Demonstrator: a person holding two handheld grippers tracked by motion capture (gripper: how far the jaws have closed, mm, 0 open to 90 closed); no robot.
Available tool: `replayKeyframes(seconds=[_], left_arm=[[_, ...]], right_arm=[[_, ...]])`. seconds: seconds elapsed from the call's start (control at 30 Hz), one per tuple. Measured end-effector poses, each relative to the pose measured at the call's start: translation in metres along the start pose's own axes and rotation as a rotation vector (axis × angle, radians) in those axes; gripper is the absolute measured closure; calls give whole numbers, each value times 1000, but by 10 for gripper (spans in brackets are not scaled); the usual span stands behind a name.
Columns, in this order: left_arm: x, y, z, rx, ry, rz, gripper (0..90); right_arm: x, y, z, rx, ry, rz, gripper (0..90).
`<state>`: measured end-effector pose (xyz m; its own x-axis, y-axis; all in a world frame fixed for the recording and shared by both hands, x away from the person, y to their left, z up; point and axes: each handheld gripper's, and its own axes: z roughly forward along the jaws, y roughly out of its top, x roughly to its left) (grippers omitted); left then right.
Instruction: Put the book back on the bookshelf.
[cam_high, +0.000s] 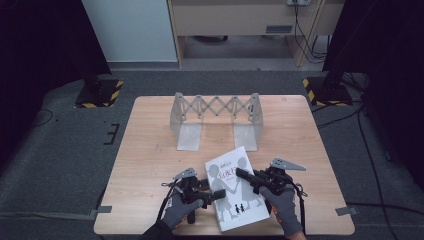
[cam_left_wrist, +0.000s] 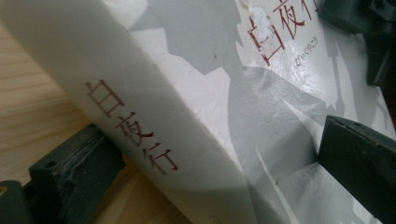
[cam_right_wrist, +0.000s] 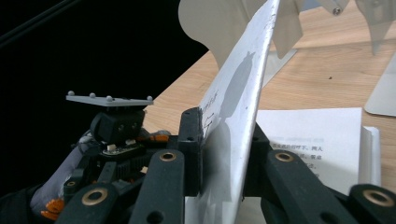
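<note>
**Book cover pinched up, spine braced**

Right gripper (cam_right_wrist: 224, 186): jaws clamped on the front cover (cam_right_wrist: 238, 93) of the white book (cam_high: 235, 192), one jaw on each face. Cover stands lifted, nearly on edge in the right gripper view, with a printed page (cam_right_wrist: 313, 135) laid bare beside it. Likely reason for the hold: to swing the cover open.

Left gripper (cam_high: 212, 196): jaws apart, straddling the book's spine (cam_left_wrist: 140, 121). One jaw sits low against the surface (cam_high: 150, 165) under the spine edge, the other rests over the cover. Whether they press the book, cannot tell; probably a brace so the book does not slide as the cover rises.

Book lies at the near middle of the surface, between the two grippers, angled slightly.

Hands: both gloved, entering from the near edge. Left hand (cam_high: 181, 210) wraps its gripper's handle, pointing right toward the spine. Right hand (cam_high: 282, 205) points its gripper left and far, across the book's right half.

Far middle: a grey expandable book rack (cam_high: 216, 117), standing empty, well apart from the book. Plausibly where the book belongs.
</note>
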<state>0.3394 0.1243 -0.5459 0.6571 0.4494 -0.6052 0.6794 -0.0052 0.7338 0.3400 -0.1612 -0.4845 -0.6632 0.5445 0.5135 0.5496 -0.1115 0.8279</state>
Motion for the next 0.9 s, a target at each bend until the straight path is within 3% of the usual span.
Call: replayKeyframes(seconds=[0.23,0.3,0.43,0.53,0.77,0.8,0.9], left_arm=[[3,-2,4,46,28,-55,2],[2,-2,4,50,37,-49,5],[1,-2,5,47,46,-52,16],[2,-2,4,40,45,-64,38],[0,-2,6,48,61,-56,59],[0,-2,6,47,66,-57,65],[0,-2,6,47,76,-54,83]], right_arm=[[-12,-6,5,50,-42,27,714],[-14,-7,6,62,-48,29,694],[-15,-9,7,89,-80,-11,626],[-13,-12,10,121,-132,-89,493],[-14,-16,9,133,-168,-104,406],[-16,-17,8,139,-189,-127,382],[-19,-17,6,151,-215,-134,360]])
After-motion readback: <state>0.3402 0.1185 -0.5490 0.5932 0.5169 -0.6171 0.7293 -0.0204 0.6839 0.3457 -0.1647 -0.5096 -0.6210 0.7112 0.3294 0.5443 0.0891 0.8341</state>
